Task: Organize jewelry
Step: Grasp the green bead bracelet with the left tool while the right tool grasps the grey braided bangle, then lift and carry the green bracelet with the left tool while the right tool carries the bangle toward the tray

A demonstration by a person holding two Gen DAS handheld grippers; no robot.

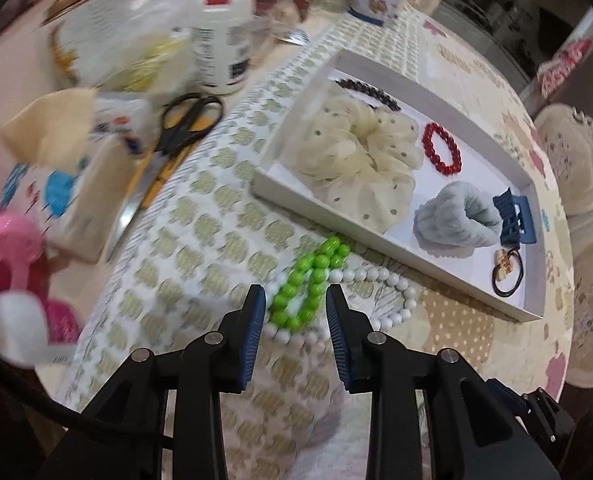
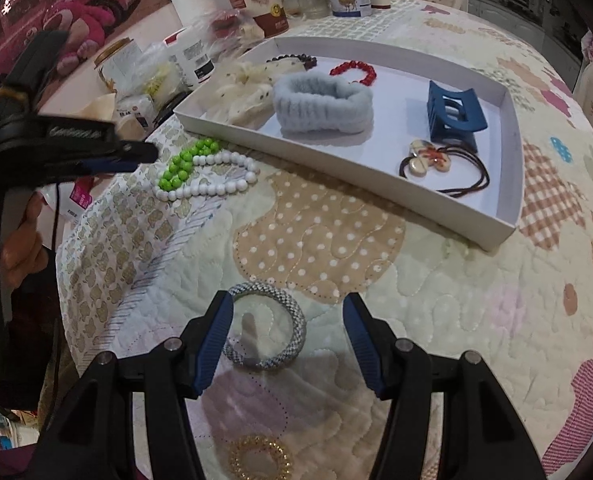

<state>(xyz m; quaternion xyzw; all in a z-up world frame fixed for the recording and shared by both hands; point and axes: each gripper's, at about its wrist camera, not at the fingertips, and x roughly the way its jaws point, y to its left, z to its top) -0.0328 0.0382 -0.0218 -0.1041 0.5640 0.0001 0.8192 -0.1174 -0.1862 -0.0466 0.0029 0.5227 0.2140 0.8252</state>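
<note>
A green bead bracelet (image 1: 308,280) lies on a white bead necklace (image 1: 380,280) on the quilted cloth, just in front of a white tray (image 1: 376,68). My left gripper (image 1: 295,300) is open, its fingers on either side of the green bracelet. Both strands also show in the right wrist view, bracelet (image 2: 184,164) and necklace (image 2: 220,188), with the left gripper (image 2: 144,156) beside them. My right gripper (image 2: 288,320) is open above a silver woven bangle (image 2: 272,330). A gold ring-shaped piece (image 2: 258,458) lies below it.
The tray (image 2: 508,216) holds a cream scrunchie (image 1: 360,160), red bead bracelet (image 1: 442,148), dark bead bracelet (image 1: 366,90), grey-blue fluffy band (image 2: 322,102), blue claw clip (image 2: 452,116) and flower hair tie (image 2: 432,158). Scissors (image 1: 176,132), jars and bottles (image 1: 224,40) crowd the left and back.
</note>
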